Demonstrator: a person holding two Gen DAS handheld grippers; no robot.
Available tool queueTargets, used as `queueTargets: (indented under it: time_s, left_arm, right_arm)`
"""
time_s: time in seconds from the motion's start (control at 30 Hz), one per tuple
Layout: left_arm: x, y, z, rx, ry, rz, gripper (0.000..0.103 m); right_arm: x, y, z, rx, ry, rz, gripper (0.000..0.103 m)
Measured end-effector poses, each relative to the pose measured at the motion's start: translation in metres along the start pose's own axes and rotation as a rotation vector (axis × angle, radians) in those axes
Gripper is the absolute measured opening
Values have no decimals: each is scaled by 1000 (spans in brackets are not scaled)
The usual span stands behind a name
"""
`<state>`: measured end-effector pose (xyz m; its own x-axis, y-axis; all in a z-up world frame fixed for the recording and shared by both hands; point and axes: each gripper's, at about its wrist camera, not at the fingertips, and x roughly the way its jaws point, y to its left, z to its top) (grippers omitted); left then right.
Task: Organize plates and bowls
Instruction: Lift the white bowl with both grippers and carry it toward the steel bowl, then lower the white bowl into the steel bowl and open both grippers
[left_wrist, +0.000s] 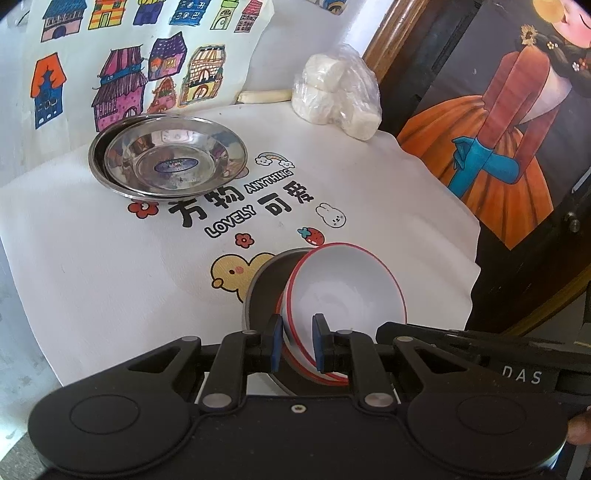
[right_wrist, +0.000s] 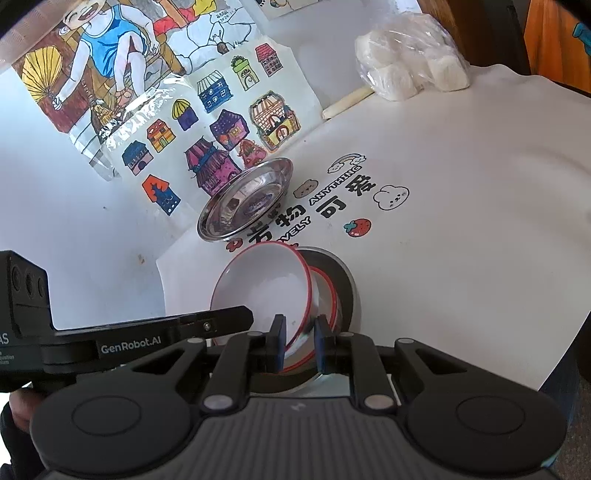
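Note:
A white bowl with a red rim (left_wrist: 347, 288) sits tilted in a dark grey bowl (left_wrist: 264, 291) near the front of the white printed cloth (left_wrist: 110, 258). My left gripper (left_wrist: 298, 341) is shut on the white bowl's near rim. In the right wrist view my right gripper (right_wrist: 300, 341) is shut on the rim of the same white bowl (right_wrist: 258, 288), above the grey bowl (right_wrist: 345, 280). Two stacked steel plates (left_wrist: 173, 158) lie at the back left; they also show in the right wrist view (right_wrist: 245, 201).
A plastic bag of white rolls (left_wrist: 334, 92) lies at the back of the table, with a cream stick (left_wrist: 264, 96) beside it. Children's drawings (left_wrist: 122, 62) hang on the wall behind. A framed painting (left_wrist: 491, 122) stands at the right edge.

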<state>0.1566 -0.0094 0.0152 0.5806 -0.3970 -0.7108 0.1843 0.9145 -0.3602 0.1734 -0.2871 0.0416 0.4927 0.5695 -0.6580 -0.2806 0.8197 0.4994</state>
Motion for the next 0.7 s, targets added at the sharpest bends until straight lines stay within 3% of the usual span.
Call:
queueTargets:
  time_s: [0.43,0.7]
  left_arm:
    - [-1,0,-2,3,0,5,20]
    - [-10,1,0,-4,-36,-2,42]
  right_arm:
    - [-4,0,0,-10,-7,-17,20]
    - [-12,-4,0,-16,-23,-16,29]
